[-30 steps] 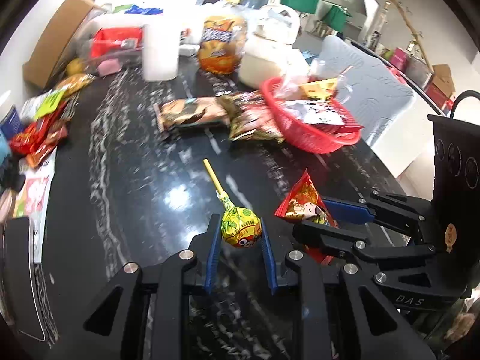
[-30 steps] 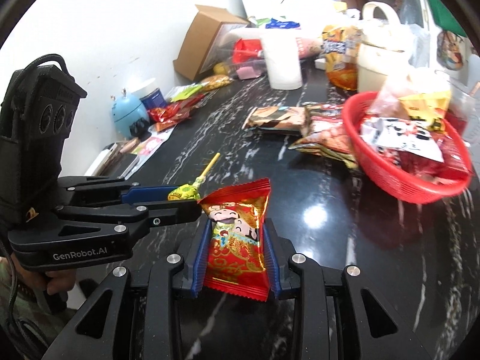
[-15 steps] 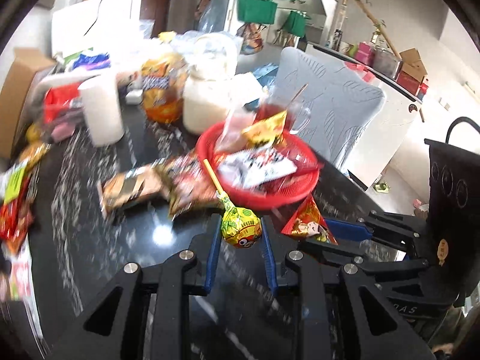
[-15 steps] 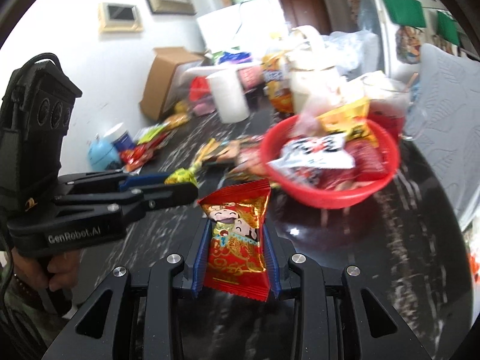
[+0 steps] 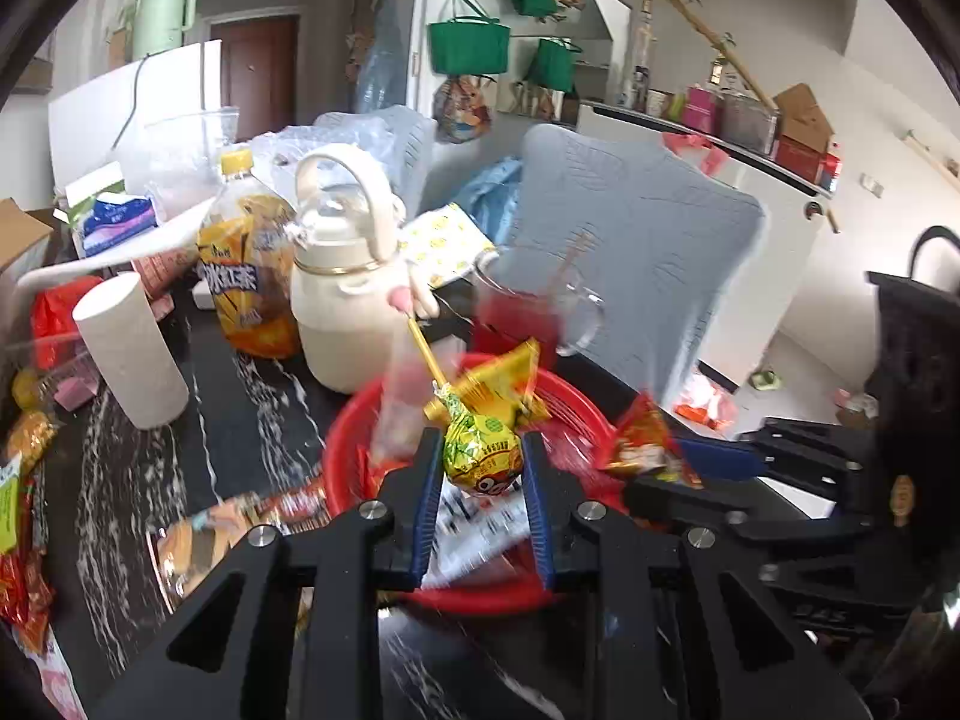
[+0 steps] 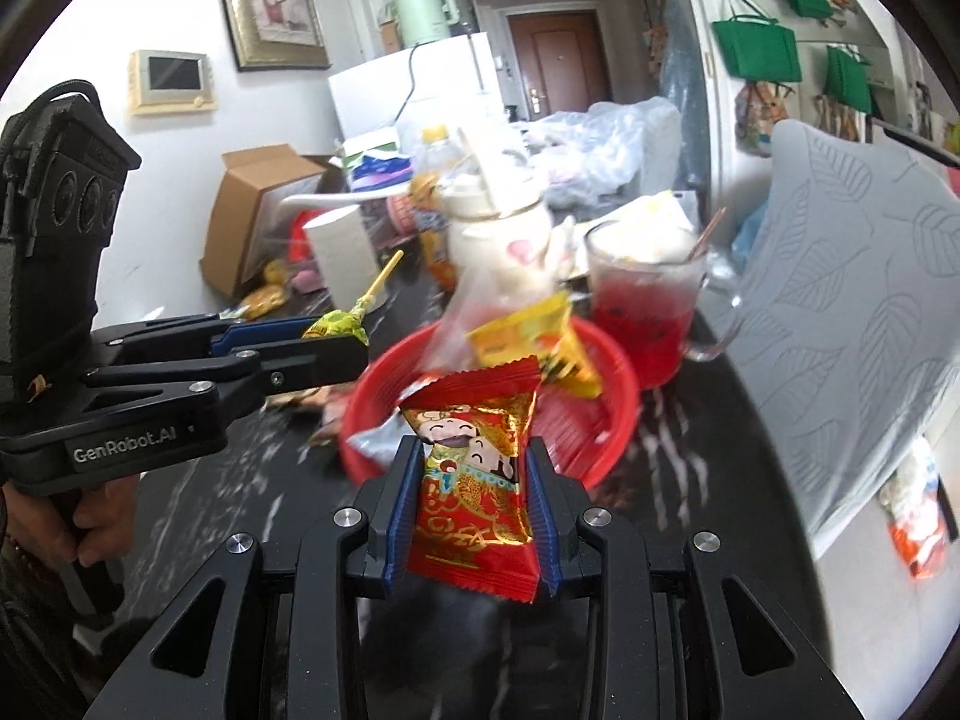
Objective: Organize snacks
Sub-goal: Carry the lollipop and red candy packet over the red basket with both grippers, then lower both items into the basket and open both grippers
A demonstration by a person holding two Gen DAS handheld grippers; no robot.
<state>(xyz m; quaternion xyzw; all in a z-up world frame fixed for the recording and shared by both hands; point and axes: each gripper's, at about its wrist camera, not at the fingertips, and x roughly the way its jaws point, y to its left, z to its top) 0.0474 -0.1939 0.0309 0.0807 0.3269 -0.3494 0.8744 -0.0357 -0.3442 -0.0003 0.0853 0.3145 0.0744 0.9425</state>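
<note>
My left gripper (image 5: 480, 450) is shut on a yellow-green wrapped lollipop (image 5: 480, 456) with a yellow stick, held above the near side of the red basket (image 5: 345, 456). My right gripper (image 6: 471, 456) is shut on a red and gold snack packet (image 6: 474, 480), held just in front of the red basket (image 6: 612, 414). The basket holds several packets, a yellow one (image 6: 528, 339) on top. The right gripper shows in the left wrist view (image 5: 654, 462) at the right; the left gripper shows in the right wrist view (image 6: 336, 342) at the left.
A cream jug (image 5: 348, 312), an orange drink bottle (image 5: 246, 294), a paper roll (image 5: 132, 354) and a glass mug of red drink (image 6: 648, 306) stand behind the basket. Loose packets (image 5: 240, 522) lie left of it. A grey chair back (image 6: 840, 324) stands at the right.
Both grippers have moved forward and up to the red basket, each still holding its snack. The view has tilted upward toward the room.
</note>
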